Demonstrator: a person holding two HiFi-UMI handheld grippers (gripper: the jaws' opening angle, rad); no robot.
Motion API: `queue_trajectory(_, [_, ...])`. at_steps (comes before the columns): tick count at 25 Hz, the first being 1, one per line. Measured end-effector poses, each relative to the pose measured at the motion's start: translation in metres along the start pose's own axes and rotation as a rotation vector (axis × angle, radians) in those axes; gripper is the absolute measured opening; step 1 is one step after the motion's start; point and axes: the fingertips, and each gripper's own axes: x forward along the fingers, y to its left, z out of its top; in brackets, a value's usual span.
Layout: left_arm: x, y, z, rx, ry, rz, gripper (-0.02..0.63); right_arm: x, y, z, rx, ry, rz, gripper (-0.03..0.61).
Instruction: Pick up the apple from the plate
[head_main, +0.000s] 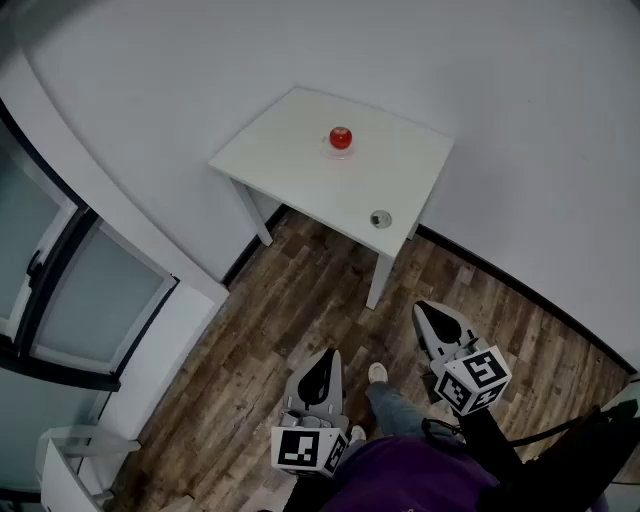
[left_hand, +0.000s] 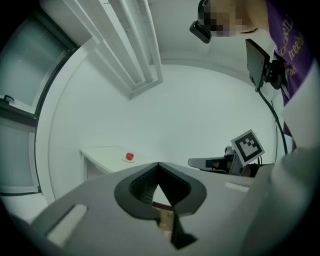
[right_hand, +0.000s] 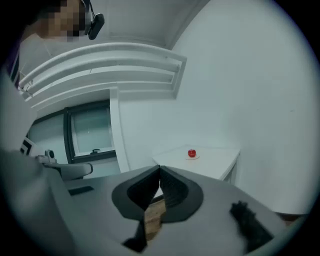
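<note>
A red apple sits on a small white plate near the far side of a white table. Both grippers hang over the wood floor, well short of the table. My left gripper is shut, its jaws meeting at the tip with nothing between them. To its right, my right gripper is also shut and empty. The left gripper view shows the apple far beyond the closed jaws. The right gripper view has the apple small and distant past its closed tips.
A small round grey object lies near the table's front corner. The table stands in a corner of white walls on wood floor. A window and a white ledge run along the left. The person's shoe shows between the grippers.
</note>
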Motion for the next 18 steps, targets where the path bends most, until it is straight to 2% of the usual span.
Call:
queue_trajectory(9, [0.087, 0.010, 0.026, 0.007, -0.028, 0.068, 0.006, 0.065, -0.065, 0.034, -0.020, 0.025, 0.064, 0.011])
queue_trajectory(13, [0.114, 0.011, 0.028, 0.103, -0.013, 0.103, 0.008, 0.090, -0.085, 0.043, -0.028, 0.023, 0.095, 0.011])
queue_trajectory(18, [0.138, 0.009, 0.028, 0.026, -0.018, 0.092, 0.006, 0.108, -0.102, 0.047, -0.020, 0.028, 0.107, 0.011])
